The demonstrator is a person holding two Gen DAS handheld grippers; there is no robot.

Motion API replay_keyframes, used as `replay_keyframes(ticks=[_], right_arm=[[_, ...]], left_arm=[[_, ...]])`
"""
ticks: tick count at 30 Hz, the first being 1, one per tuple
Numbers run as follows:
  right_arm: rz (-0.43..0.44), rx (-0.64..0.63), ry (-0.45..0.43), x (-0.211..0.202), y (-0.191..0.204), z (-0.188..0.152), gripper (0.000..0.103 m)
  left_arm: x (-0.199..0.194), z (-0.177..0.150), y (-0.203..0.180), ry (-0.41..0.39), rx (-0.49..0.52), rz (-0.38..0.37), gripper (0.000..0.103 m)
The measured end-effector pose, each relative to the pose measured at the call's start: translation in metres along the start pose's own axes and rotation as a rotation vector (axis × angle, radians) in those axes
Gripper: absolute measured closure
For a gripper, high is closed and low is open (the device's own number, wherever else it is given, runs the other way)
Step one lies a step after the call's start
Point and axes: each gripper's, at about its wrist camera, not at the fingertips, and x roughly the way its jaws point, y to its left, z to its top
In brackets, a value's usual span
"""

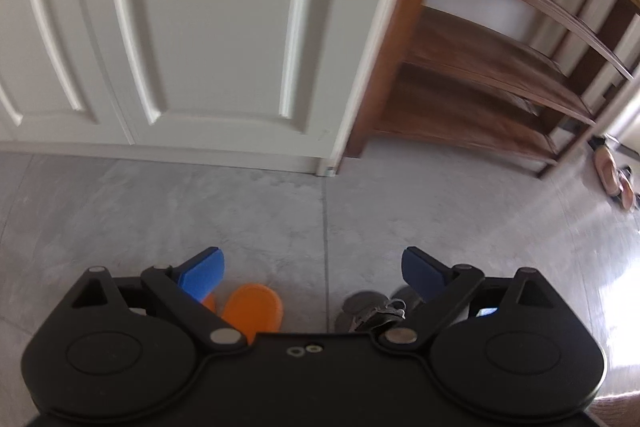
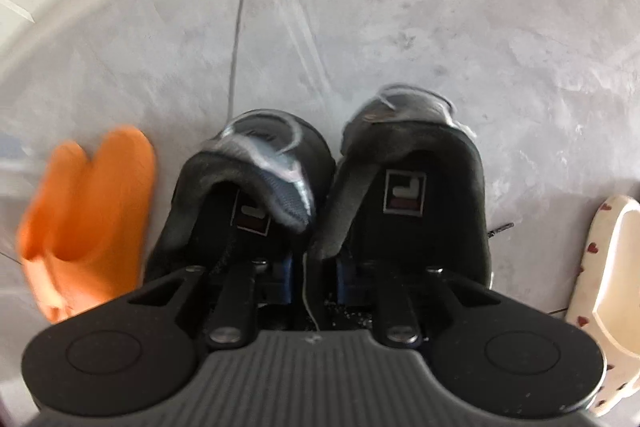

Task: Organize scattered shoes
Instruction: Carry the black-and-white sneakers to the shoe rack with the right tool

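Left wrist view: my left tool [image 1: 312,269], blue pads spread wide apart and holding nothing, hovers over the grey floor [image 1: 160,211] before a white door [image 1: 180,27] and wooden shelf rack [image 1: 480,75]. Right wrist view: my right tool [image 2: 314,269] pinches the adjoining inner collars of two dark sneakers [image 2: 328,187] with white laces, between orange slippers [image 2: 92,203] and a cream, heart-patterned slide [image 2: 608,291].

Orange slippers [image 2: 86,219]; black sneakers [image 2: 320,195]; cream slide [image 2: 608,291], red hearts.
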Motion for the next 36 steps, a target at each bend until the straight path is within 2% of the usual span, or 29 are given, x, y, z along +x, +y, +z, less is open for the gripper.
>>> replay_keyframes(ticks=[5,8,9,14,17,19,20,22,25,28,32,36], right_arm=[[0.081,0.051,-0.118,-0.041,-0.007,0.003,0.082],[0.140,0.075,-0.234,-0.075,-0.012,0.015,0.082],[0.160,0.090,-0.298,-0.096,-0.014,0.023,0.082],[0.201,0.141,-0.476,-0.172,-0.020,0.053,0.082],[0.192,0.155,-0.602,-0.249,-0.023,0.078,0.082],[0.164,0.144,-0.695,-0.328,-0.022,0.098,0.082],[0.155,0.136,-0.719,-0.350,-0.021,0.104,0.082],[0.126,0.101,-0.798,-0.438,-0.018,0.127,0.082],[0.092,0.059,-0.850,-0.534,-0.015,0.164,0.082],[0.056,0.018,-0.865,-0.608,-0.018,0.207,0.082],[0.029,0.017,-0.846,-0.654,-0.022,0.262,0.082],[0.036,0.012,-0.819,-0.675,-0.039,0.327,0.082]], left_arm=[[-0.014,0.011,-0.022,-0.028,0.050,-0.037,0.007],[-0.029,0.026,-0.038,-0.081,0.086,-0.056,0.007],[-0.032,0.030,-0.040,-0.090,0.092,-0.060,0.007],[-0.066,0.066,-0.061,-0.167,0.124,-0.090,0.008],[-0.100,0.100,-0.078,-0.230,0.123,-0.141,0.008],[-0.132,0.136,-0.093,-0.278,0.116,-0.199,0.008],[-0.148,0.154,-0.101,-0.303,0.113,-0.230,0.008],[-0.172,0.185,-0.113,-0.347,0.123,-0.260,0.007],[-0.206,0.239,-0.139,-0.413,0.170,-0.268,0.007],[-0.234,0.297,-0.172,-0.505,0.223,-0.249,0.007],[-0.241,0.348,-0.203,-0.566,0.250,-0.230,0.007],[-0.235,0.395,-0.234,-0.629,0.251,-0.188,0.006]])
